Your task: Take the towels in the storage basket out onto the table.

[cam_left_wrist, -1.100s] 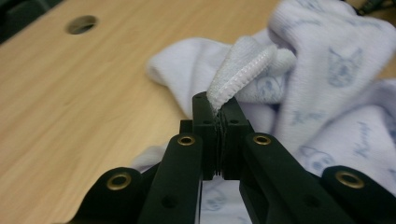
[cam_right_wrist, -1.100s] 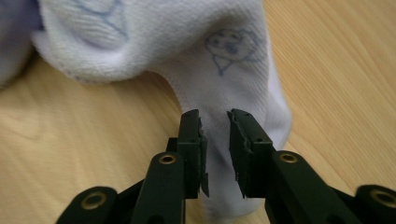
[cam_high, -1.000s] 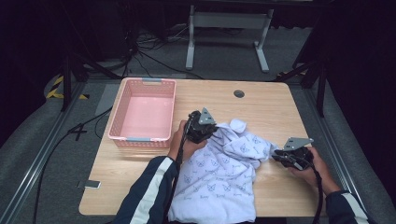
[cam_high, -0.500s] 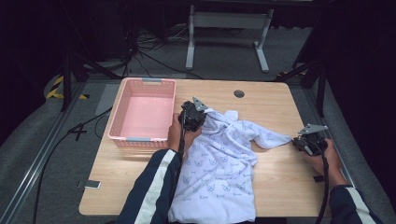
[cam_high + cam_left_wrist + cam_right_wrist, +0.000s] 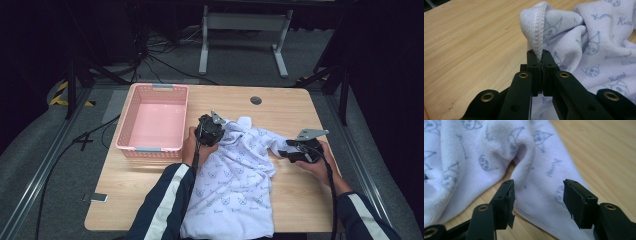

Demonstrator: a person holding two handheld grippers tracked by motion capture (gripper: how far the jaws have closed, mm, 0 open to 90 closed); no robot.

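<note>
A white towel (image 5: 235, 175) printed with small blue cartoon faces lies crumpled across the middle of the wooden table (image 5: 280, 107). My left gripper (image 5: 214, 131) is shut on the towel's stitched hem (image 5: 537, 40) at its far left corner, beside the basket. My right gripper (image 5: 290, 150) is open at the towel's right corner. In the right gripper view its jaws stand wide apart, with a flat corner of the towel (image 5: 541, 195) lying on the table between them. A raised fold (image 5: 521, 157) sits just beyond the jaws.
A pink plastic basket (image 5: 131, 131) stands empty on the table's left part, close to my left hand. A round cable hole (image 5: 256, 100) sits near the far edge. A metal stand (image 5: 242, 30) and cables are on the floor behind.
My right gripper has let go of the stretched-out towel corner and moved back left toward the towel; that corner has slackened. My left gripper has stayed shut on the hem and shifted slightly.
</note>
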